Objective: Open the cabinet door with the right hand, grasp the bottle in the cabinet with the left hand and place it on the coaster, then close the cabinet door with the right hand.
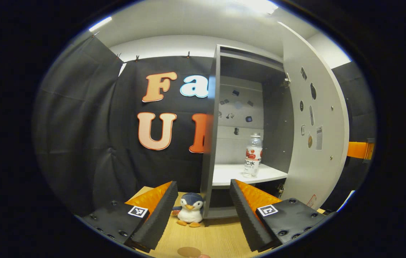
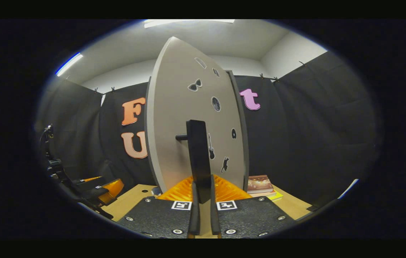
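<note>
Door (image 1: 316,118) open, right gripper (image 2: 203,195) clamped on its handle (image 2: 197,157). Bottle (image 1: 253,156) upright on cabinet shelf (image 1: 231,173). Left gripper (image 1: 203,211) wide, short of shelf. Next: reach, centre on bottle. Disc (image 1: 188,252) below is probably the coaster.

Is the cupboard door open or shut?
Open. The cabinet door is swung wide, so the bottle shows standing on its shelf. The right hand-held gripper grips the door's handle.

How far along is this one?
Done: cabinet door swung open, right hand-held gripper clamped on its handle. In hand: left hand-held gripper open, facing the bottle on the shelf. Left: grasp, place on coaster, close door.
</note>
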A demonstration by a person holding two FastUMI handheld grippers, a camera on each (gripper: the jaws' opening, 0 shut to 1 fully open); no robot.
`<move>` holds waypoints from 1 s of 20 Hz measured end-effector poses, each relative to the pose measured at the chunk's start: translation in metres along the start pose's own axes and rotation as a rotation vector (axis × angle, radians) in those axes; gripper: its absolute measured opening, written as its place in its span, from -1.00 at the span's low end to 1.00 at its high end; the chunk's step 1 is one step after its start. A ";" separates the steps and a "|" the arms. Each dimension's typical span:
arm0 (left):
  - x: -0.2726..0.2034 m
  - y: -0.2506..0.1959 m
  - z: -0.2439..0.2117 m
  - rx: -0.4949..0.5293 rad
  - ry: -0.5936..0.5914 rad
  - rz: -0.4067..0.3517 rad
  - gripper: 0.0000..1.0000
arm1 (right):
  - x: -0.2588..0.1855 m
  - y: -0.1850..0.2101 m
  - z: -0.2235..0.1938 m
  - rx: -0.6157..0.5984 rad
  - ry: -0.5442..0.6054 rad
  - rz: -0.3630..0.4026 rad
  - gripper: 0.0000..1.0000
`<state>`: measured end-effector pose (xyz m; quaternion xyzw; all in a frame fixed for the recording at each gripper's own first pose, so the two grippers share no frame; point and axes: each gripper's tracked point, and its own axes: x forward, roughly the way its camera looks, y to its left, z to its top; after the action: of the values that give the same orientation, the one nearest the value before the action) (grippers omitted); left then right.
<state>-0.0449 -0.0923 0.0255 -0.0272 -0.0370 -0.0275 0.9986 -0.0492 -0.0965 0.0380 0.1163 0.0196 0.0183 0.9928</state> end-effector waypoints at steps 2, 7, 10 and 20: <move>0.001 -0.012 0.002 0.000 -0.005 -0.018 0.90 | -0.015 -0.023 0.001 -0.009 -0.005 -0.016 -0.84; 0.004 -0.037 0.005 0.008 -0.007 -0.050 0.90 | -0.054 -0.086 0.003 0.016 -0.022 -0.049 -0.78; 0.004 -0.051 0.003 0.021 0.001 -0.069 0.92 | -0.059 -0.114 0.007 0.050 -0.021 -0.077 -0.87; -0.008 -0.101 -0.005 0.021 0.024 -0.110 0.89 | -0.073 -0.181 0.016 -0.034 -0.002 -0.147 -0.94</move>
<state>-0.0580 -0.1930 0.0256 -0.0141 -0.0268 -0.0822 0.9962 -0.1157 -0.2794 0.0137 0.0978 0.0268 -0.0544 0.9934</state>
